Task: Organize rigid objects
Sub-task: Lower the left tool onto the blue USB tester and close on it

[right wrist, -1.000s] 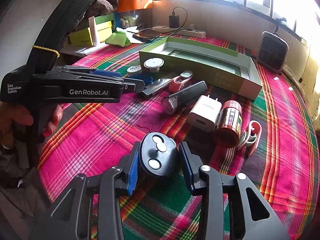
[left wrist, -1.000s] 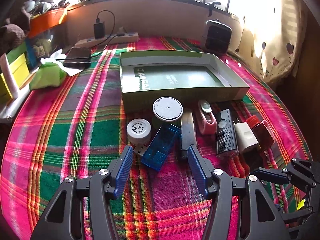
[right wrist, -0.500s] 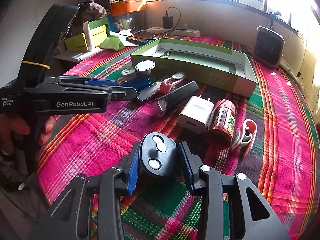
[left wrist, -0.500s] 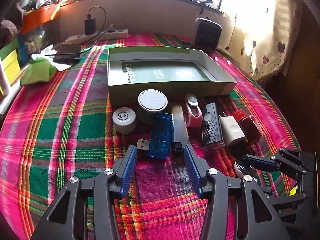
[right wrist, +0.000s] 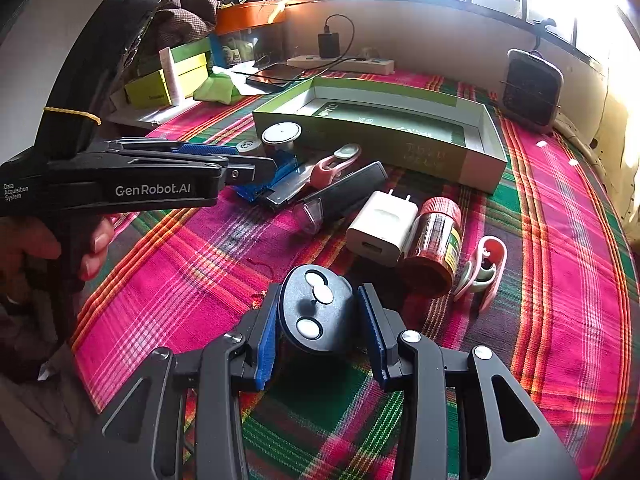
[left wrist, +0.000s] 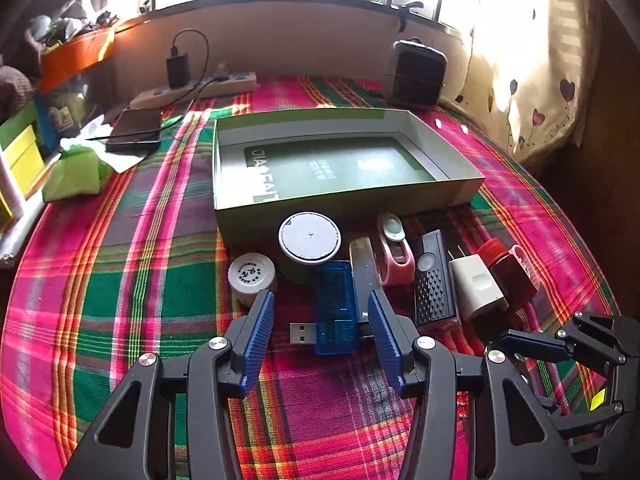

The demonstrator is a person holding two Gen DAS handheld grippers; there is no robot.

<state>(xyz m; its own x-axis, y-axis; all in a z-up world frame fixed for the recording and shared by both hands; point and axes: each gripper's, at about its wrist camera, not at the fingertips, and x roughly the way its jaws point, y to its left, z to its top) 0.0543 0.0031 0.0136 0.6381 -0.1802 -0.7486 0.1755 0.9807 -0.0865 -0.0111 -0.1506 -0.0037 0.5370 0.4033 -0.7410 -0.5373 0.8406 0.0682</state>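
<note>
The right tool [right wrist: 318,320] grips a black oval remote with white buttons [right wrist: 314,312]. The left tool [left wrist: 320,332] stands open, straddling the translucent blue USB stick [left wrist: 334,308] on the plaid cloth before the empty green cardboard box [left wrist: 440,152]. Next, likely: close, lift, carry it boxward.

Surface: bed covered in plaid cloth [left wrist: 120,280], pink, green and orange, filling the frame

- Green shallow box [left wrist: 344,200], open, upper centre
- Row just below the box, left to right: small white round cap [left wrist: 251,274]; larger round white-topped tin [left wrist: 309,238]; blue USB stick [left wrist: 334,308]; dark flat bar [left wrist: 362,268]; pink clip [left wrist: 394,256]; black ribbed device [left wrist: 434,288]; white plug charger [left wrist: 476,286]; red-lidded jar [left wrist: 512,274], lying on its side
- Pink and green clip [right wrist: 482,270], right of the jar
- Phone [left wrist: 136,130], upper left
- Power strip [left wrist: 200,90] beside the far wall
- Black square device [left wrist: 418,74], upper right
- Green cloth bundle [left wrist: 74,174], left edge
</note>
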